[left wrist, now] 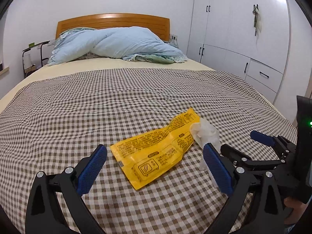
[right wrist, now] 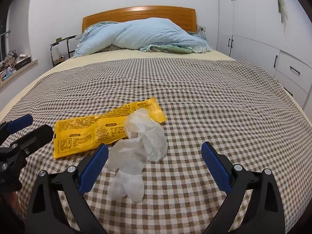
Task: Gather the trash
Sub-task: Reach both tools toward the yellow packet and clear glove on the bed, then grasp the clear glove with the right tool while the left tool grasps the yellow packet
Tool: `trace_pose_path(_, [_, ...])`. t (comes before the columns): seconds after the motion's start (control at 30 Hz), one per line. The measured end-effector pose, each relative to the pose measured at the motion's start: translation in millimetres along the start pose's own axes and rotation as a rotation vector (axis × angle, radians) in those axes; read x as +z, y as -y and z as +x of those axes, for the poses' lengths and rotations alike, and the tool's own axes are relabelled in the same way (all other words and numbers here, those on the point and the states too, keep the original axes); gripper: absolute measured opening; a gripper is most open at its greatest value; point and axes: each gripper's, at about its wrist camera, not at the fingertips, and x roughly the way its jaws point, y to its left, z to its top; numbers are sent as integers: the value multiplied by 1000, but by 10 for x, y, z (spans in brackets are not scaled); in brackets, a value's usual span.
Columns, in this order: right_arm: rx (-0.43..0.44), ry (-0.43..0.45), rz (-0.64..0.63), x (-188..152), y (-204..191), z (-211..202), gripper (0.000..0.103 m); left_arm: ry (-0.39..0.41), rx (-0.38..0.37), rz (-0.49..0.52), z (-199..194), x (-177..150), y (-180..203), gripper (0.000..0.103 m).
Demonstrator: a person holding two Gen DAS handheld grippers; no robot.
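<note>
Both tongs, left (left wrist: 155, 167) and right (right wrist: 155, 166), I hold wide open and empty over the bed (left wrist: 97, 101). Yellow wrapper (left wrist: 156, 152) lies between my left tongs; crumpled plastic glove (right wrist: 136, 152) lies between my right.

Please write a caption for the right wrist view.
Open right gripper above a clear glove overlapping a yellow wrapper on the checkered bed.

Bed (left wrist: 58, 74) with checked cover (left wrist: 97, 107), yellow wrapper (left wrist: 154, 152) flat near its foot, crumpled clear glove (right wrist: 140, 148) overlapping the wrapper, blue duvet (left wrist: 120, 44) at headboard
</note>
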Motion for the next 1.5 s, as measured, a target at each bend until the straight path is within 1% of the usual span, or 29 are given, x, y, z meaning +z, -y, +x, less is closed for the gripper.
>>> trace_pose_path(0.1, [-29,-16,5,36,-50,81,92,-9,-12,-5,45,50,-12,95])
trace_pose_path(0.23, [-37,-42,22,65,-53,220,92,-24,-17,-28,142,112,-42,95])
trace_pose_path(0.37, [-38,-61,24,94,-76,354,92,-26,-7,-25,191,152,-65,95])
trace_pose_path(0.5, [-13,-129,32,79,-79,553,92,-27,-14,-49,220,171,-124,95])
trace_pose_path(0.7, [10,-210,100,46,47,706,92,-35,-16,-55,275,185,-146,95])
trace_pose_path(0.77, [24,-228,117,41,82,740,75,-41,-20,-58,293,184,-156,95])
trace_pose_path(0.83, [12,-221,130,38,101,730,68,-46,-19,-53,306,186,-155,96])
trace_pose_path(0.9, [15,-220,140,38,114,735,65,-49,-17,-49,311,181,-159,96])
trace_pose_path(0.93, [22,-218,146,37,124,731,58,-50,-18,-49,311,176,-159,96])
trace_pose_path(0.97, [30,-216,156,34,142,735,53,-52,-20,-50,312,173,-156,96])
trace_pose_path(1.0, [38,-212,172,23,191,722,50,-53,-21,-50,314,167,-141,96])
trace_pose_path(1.07, [45,-207,195,22,246,703,36,-58,-20,-43,325,153,-127,96])
trace_pose_path(1.1, [46,-205,208,19,282,692,32,-60,-22,-42,330,147,-126,96])
trace_pose_path(1.13, [56,-202,219,18,306,686,26,-65,-25,-41,346,139,-121,96])
trace_pose_path(1.17, [82,-196,233,12,326,666,18,-69,-25,-39,354,134,-118,96])
trace_pose_path(1.2, [116,-193,245,9,345,644,15,-73,-24,-36,362,130,-104,96])
trace_pose_path(1.33, [176,-143,258,31,417,498,8,-77,-20,-19,377,122,-70,96])
trace_pose_path(1.43, [176,-58,242,88,507,261,7,-76,-18,-13,379,122,-56,96])
trace_pose_path(1.5, [140,4,233,132,632,76,6,-78,-16,-9,379,118,-41,96])
